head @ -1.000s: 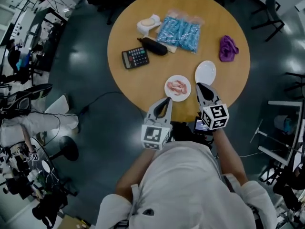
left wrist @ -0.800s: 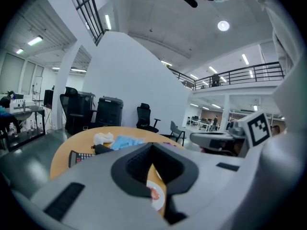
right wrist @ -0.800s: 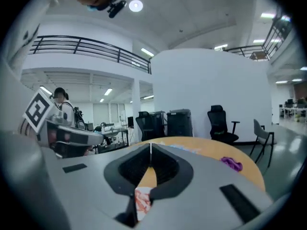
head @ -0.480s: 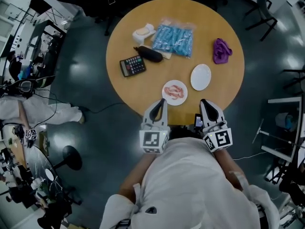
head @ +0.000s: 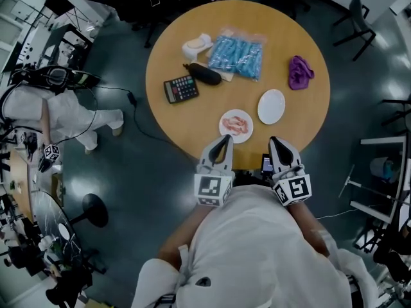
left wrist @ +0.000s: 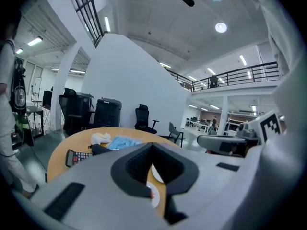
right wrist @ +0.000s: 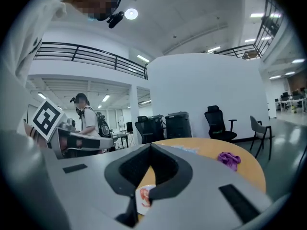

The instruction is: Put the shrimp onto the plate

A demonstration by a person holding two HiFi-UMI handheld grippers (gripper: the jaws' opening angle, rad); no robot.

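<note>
The pink shrimp (head: 237, 124) lie on a small white plate (head: 225, 118) near the round table's front edge. An empty white plate (head: 271, 106) sits just right of it. My left gripper (head: 225, 139) and right gripper (head: 275, 141) hover side by side at the table's near edge, short of both plates, each shut with nothing between the jaws. In the left gripper view the left gripper (left wrist: 152, 146) points over the table, and the shrimp plate (left wrist: 154, 196) shows below its tips. Under the joined tips of the right gripper (right wrist: 150, 147), that view shows the shrimp plate (right wrist: 143, 195).
Farther back on the table lie a calculator (head: 182, 88), a black oblong object (head: 204, 74), a blue packet bag (head: 236, 53), a beige item (head: 196, 44) and a purple cloth (head: 299, 72). A person in white (head: 64, 111) stands left of the table. A chair (head: 359, 18) stands at the far right.
The right gripper has drawn back from beside the empty plate to the table's near edge. The left gripper has barely moved. A person in white has come closer at the left.
</note>
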